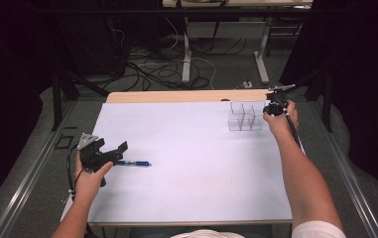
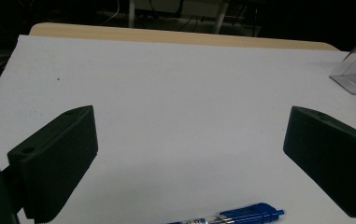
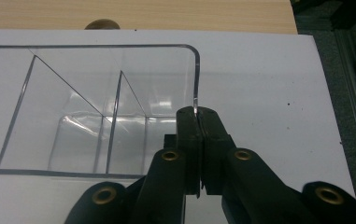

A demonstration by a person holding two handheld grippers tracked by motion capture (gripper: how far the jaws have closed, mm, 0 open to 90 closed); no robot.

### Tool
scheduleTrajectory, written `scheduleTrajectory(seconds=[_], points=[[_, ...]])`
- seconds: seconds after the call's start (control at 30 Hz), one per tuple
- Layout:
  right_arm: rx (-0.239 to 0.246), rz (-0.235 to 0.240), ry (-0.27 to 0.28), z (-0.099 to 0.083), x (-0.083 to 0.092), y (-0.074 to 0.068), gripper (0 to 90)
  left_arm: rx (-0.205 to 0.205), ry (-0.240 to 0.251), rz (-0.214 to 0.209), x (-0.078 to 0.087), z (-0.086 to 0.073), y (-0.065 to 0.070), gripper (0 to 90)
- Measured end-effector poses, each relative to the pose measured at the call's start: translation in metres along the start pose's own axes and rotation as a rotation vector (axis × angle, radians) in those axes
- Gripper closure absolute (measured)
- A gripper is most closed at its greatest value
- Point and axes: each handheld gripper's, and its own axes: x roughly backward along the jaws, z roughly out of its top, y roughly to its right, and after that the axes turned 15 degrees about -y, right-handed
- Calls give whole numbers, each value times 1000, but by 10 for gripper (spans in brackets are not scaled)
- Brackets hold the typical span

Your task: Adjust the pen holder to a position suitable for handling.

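Note:
A clear plastic organizer (image 1: 245, 117) with several compartments stands at the far right of the white table. My right gripper (image 1: 275, 109) is shut on its right wall; in the right gripper view the jaws pinch the thin wall of the organizer (image 3: 119, 93) at its upper edge, gripper (image 3: 197, 112). A blue pen (image 1: 134, 163) lies on the table at the left, pointing right. My left gripper (image 1: 112, 153) hovers just left of it, open with nothing between its jaws. In the left gripper view the pen (image 2: 241, 215) lies low between the wide-spread pads (image 2: 59, 158).
The white sheet (image 1: 186, 163) covers most of the wooden table (image 1: 176, 95). Beyond the far edge are table legs and cables on the floor. A metal rail (image 1: 345, 168) runs along the right side.

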Motion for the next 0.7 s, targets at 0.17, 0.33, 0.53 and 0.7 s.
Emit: scheduleTrajectory(seconds=[0.17,0.33,0.53,0.7], points=[[-13,-11,-10,1,0,-2,889,2,2,-3,0,0,0,29],[-16,-16,-14,0,1,-2,890,1,0,-3,0,0,0,29],[-28,-22,-22,0,2,-2,892,1,0,-3,0,0,0,28],[-59,-27,-34,-2,4,-6,893,0,3,-1,0,0,0,29]])
